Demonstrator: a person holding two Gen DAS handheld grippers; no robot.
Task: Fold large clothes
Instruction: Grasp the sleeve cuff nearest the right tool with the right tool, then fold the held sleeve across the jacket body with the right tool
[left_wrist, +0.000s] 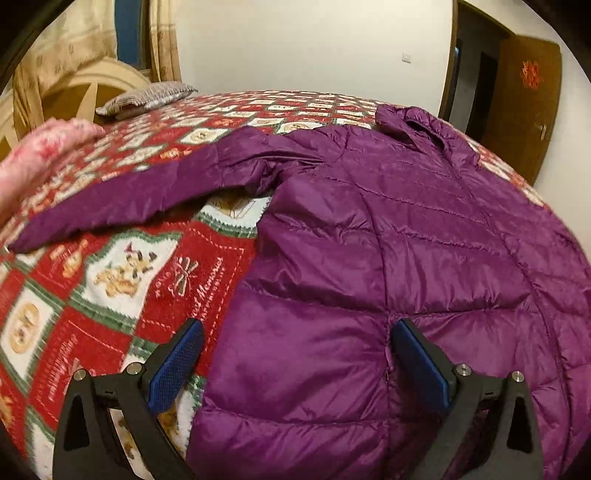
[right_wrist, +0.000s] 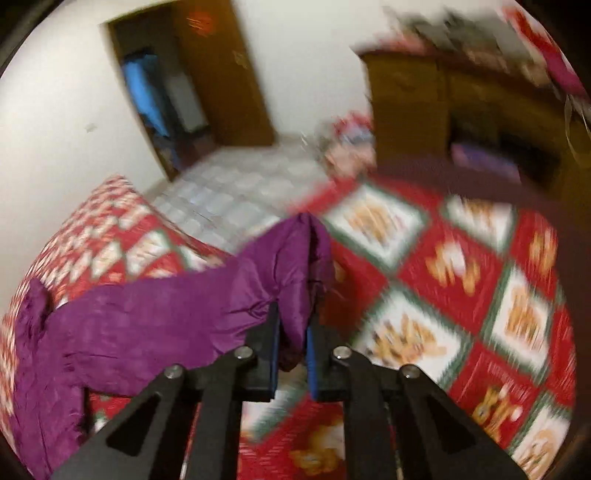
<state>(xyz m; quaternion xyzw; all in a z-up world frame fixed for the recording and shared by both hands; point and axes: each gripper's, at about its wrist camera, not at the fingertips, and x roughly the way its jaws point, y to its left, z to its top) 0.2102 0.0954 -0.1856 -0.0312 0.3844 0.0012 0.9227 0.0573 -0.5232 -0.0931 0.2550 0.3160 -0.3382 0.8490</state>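
Jacket (left_wrist: 388, 240) lies lengthwise up bed (left_wrist: 110, 277), collar farthest, one sleeve (left_wrist: 147, 192) outstretched leftward.

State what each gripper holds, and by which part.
Right gripper: shut on the purple jacket, by its sleeve end. Left gripper: open, holding nothing.

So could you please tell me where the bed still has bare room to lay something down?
Bare bedspread lies below the jacket's outstretched sleeve, left of the jacket body. More lies right of the right tongs and the sleeve end they pinch. The jacket crowds the middle.
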